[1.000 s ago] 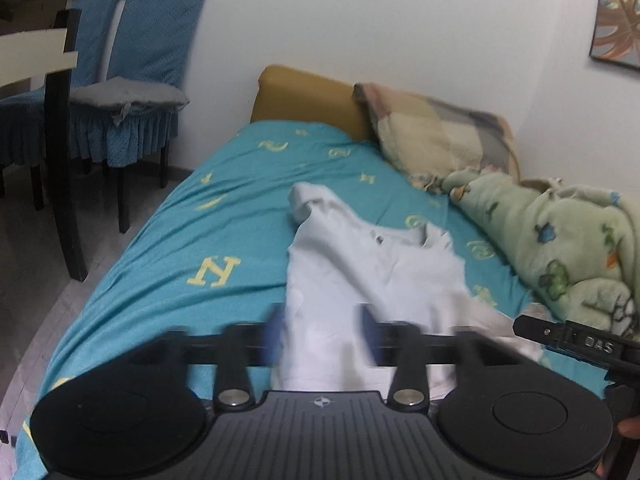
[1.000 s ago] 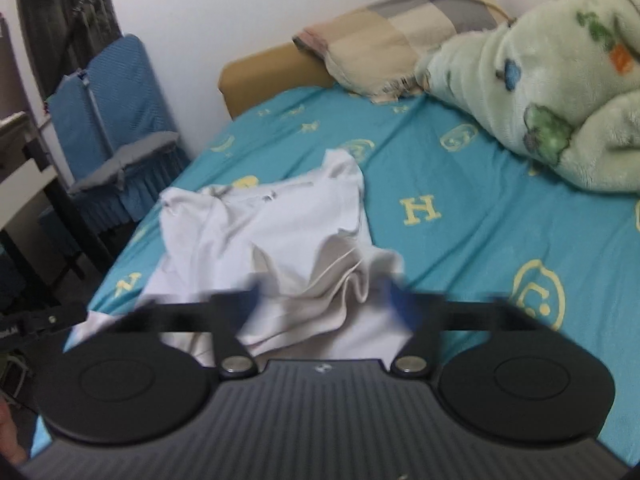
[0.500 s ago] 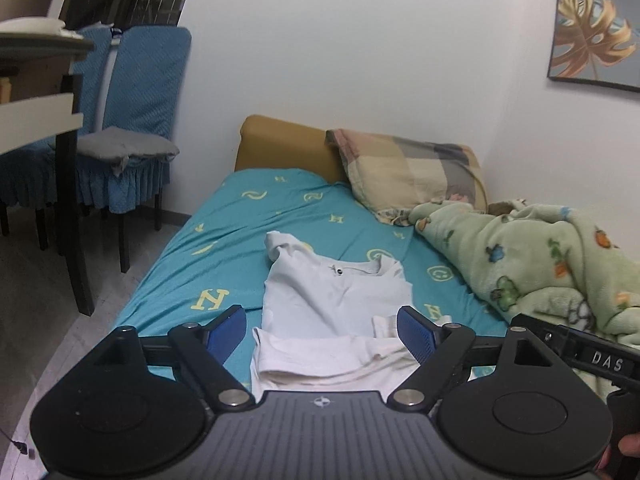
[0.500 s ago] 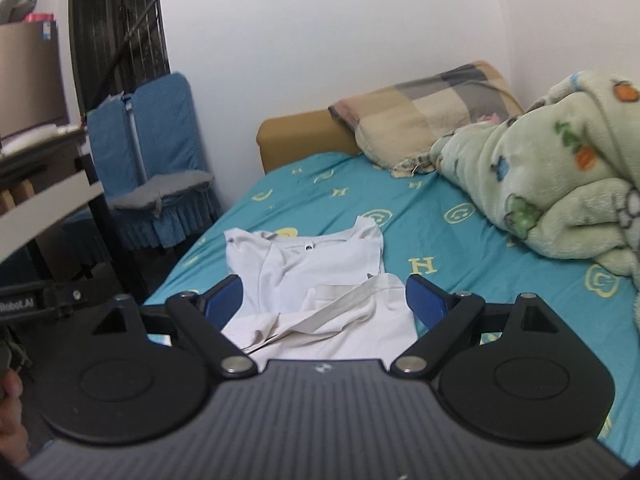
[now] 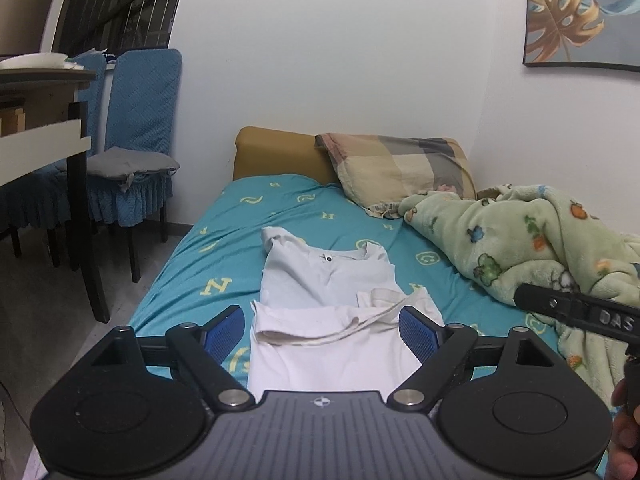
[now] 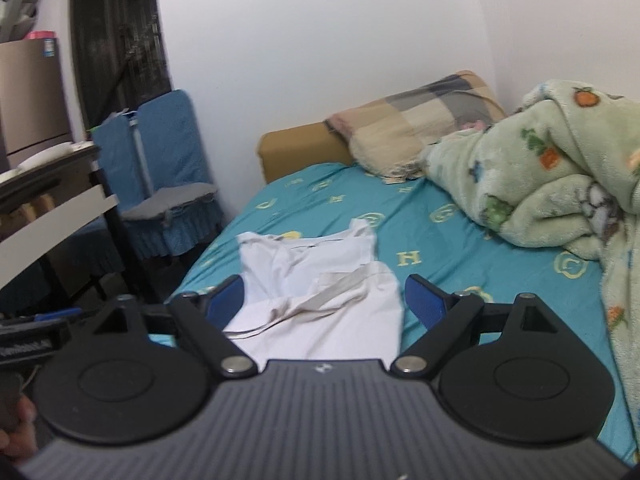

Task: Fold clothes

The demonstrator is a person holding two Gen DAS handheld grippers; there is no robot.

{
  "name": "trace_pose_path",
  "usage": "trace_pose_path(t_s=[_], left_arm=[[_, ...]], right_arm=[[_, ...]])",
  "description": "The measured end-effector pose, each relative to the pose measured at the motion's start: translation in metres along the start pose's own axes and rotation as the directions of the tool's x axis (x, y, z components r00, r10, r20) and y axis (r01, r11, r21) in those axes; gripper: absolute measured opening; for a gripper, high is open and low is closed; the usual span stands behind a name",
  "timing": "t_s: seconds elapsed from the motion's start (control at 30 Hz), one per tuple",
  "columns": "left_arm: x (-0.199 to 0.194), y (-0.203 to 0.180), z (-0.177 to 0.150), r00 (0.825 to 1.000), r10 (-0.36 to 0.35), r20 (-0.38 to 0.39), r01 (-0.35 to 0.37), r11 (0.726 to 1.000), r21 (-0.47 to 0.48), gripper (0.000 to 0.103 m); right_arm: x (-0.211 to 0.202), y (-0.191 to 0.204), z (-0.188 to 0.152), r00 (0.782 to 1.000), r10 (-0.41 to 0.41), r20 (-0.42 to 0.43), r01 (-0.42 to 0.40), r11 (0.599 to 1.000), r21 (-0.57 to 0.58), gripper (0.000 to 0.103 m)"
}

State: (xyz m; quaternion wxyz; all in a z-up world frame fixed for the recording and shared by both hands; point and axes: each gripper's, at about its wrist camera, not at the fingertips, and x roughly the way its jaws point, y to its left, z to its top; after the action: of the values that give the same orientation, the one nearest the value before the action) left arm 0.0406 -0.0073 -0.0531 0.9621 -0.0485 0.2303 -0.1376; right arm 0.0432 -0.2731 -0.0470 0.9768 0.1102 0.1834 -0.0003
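Note:
A white shirt [image 5: 324, 280] lies flat on the teal bed sheet [image 5: 224, 248], collar toward the headboard, its lower part folded up over the middle. My left gripper [image 5: 320, 326] hovers above the near end of the shirt, open, with nothing between its blue pads. In the right wrist view the same shirt [image 6: 320, 280] lies ahead of my right gripper [image 6: 325, 298], whose jaws are closing on empty air, clear of the cloth. The right gripper's body [image 5: 576, 312] shows at the right edge of the left view.
A green fleece blanket [image 5: 520, 248] is heaped on the bed's right side, and a checked pillow [image 5: 400, 168] leans on the yellow headboard [image 5: 276, 152]. Blue-covered chairs [image 5: 136, 128] and a table [image 5: 44, 80] stand left of the bed.
Both grippers have drawn back and risen from the shirt, which now lies free with its lower part folded up. The left jaws have widened.

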Motion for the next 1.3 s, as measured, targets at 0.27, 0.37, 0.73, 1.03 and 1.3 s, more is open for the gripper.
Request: trace_pose_path(t_s=[0.27, 0.37, 0.73, 1.03, 1.3], left_arm=[[0.004, 0.010, -0.027, 0.996, 0.031, -0.083, -0.035, 0.999, -0.039, 0.086], [0.008, 0.012, -0.030, 0.992, 0.030, -0.121, -0.040, 0.996, -0.084, 0.086], [0.009, 0.003, -0.020, 0.974, -0.039, -0.224, -0.038, 0.943, -0.331, 0.086], [0.047, 0.000, -0.039, 0.920, -0.159, -0.358, -0.060, 0.846, -0.530, 0.086], [0.091, 0.040, -0.079, 0.900, -0.262, -0.349, -0.084, 0.681, -0.728, 0.085]], right_arm=[[-0.002, -0.002, 0.001, 1.000, 0.002, -0.027, -0.001, 0.999, 0.053, 0.077], [-0.004, -0.010, 0.003, 0.999, 0.015, -0.033, -0.012, 0.994, 0.112, 0.083], [-0.001, -0.046, 0.001, 0.990, 0.083, -0.117, -0.038, 0.939, 0.341, 0.083], [0.018, -0.079, -0.024, 0.958, 0.192, -0.215, -0.047, 0.839, 0.543, 0.085], [0.049, -0.098, -0.081, 0.891, 0.343, -0.296, 0.085, 0.515, 0.853, 0.076]])
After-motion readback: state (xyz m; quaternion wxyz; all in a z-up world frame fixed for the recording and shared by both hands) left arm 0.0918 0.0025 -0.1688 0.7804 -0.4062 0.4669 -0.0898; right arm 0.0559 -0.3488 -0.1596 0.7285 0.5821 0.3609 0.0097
